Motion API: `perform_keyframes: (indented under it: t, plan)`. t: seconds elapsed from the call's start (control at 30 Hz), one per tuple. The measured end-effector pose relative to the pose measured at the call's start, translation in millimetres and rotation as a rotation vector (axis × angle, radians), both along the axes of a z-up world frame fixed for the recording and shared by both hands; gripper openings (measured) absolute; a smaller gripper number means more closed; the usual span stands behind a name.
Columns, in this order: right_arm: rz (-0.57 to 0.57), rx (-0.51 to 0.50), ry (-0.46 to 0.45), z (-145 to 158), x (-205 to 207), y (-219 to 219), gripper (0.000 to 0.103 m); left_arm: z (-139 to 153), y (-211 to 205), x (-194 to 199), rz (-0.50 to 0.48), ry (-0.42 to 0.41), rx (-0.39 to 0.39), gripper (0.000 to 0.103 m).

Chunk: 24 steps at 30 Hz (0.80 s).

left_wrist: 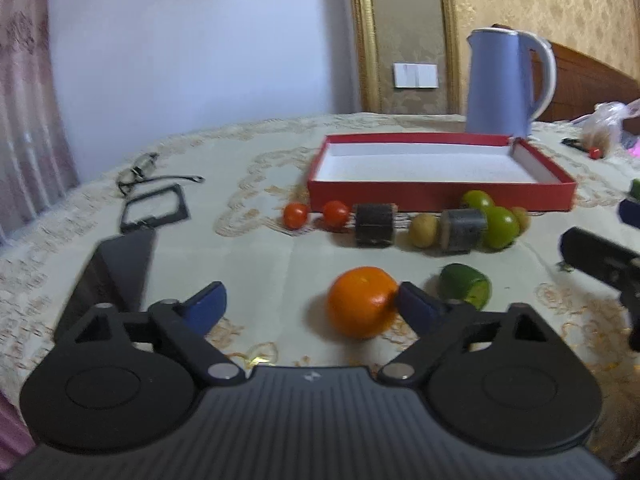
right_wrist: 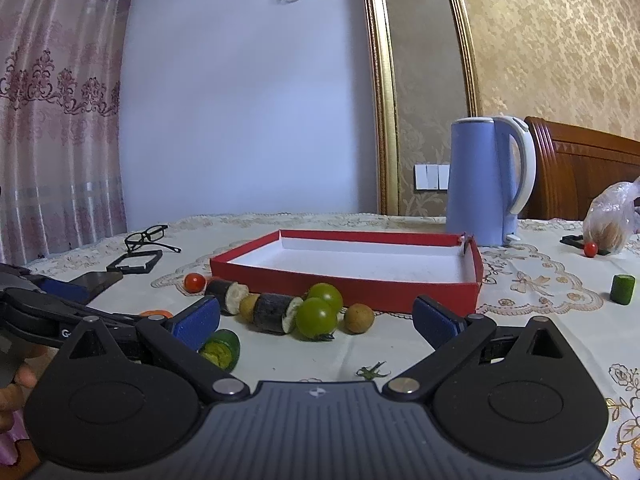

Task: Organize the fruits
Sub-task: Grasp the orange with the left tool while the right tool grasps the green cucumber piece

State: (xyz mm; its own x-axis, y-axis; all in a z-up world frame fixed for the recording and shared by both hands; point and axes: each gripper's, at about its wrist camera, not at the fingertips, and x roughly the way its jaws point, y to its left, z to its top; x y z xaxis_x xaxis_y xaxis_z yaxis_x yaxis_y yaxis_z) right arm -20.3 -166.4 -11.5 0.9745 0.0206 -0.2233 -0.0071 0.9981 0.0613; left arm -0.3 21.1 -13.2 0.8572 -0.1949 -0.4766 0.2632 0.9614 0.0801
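Note:
An orange point(left_wrist: 360, 302) lies on the tablecloth between the fingers of my left gripper point(left_wrist: 310, 302), which is open. Its right pad point(left_wrist: 412, 300) is at the orange's side and the left pad stands well apart. A cut green fruit point(left_wrist: 466, 286) lies just right of it. Behind, a row of cherry tomatoes point(left_wrist: 296, 215), dark rolls point(left_wrist: 375, 224), a brown fruit point(left_wrist: 423, 230) and green tomatoes point(left_wrist: 498, 226) runs along the front of an empty red box point(left_wrist: 440, 194). My right gripper point(right_wrist: 318, 320) is open and holds nothing, short of the green tomatoes point(right_wrist: 316, 318).
A blue kettle point(right_wrist: 484, 184) stands behind the box. Glasses point(left_wrist: 138, 172), a black frame point(left_wrist: 154, 208) and a dark phone point(left_wrist: 112, 276) lie at the left. A green piece point(right_wrist: 622, 289), a cherry tomato point(right_wrist: 590, 249) and a plastic bag point(right_wrist: 612, 224) sit at the far right.

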Motion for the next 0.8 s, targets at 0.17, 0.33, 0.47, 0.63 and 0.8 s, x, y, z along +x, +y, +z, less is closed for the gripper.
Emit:
perform_keyframes:
  t: [0.17, 0.33, 0.47, 0.63, 0.8]
  plan:
    - [0.005, 0.002, 0.012, -1, 0, 0, 0.103, 3, 1, -3, -0.066, 0.018, -0.048, 0.049]
    - [0.042, -0.022, 0.056, -1, 2, 5, 0.103, 3, -5, -7, -0.110, 0.019, -0.055, 0.031]
    - [0.087, -0.081, 0.105, 1, 5, 8, 0.103, 1, -9, -6, -0.129, 0.006, -0.035, 0.038]
    - [0.133, -0.092, 0.115, 4, 6, 8, 0.103, -12, -6, 12, -0.119, 0.086, -0.069, 0.040]
    - [0.158, -0.140, 0.136, 4, 13, 13, 0.103, -11, 3, 12, -0.103, 0.087, -0.119, 0.039]
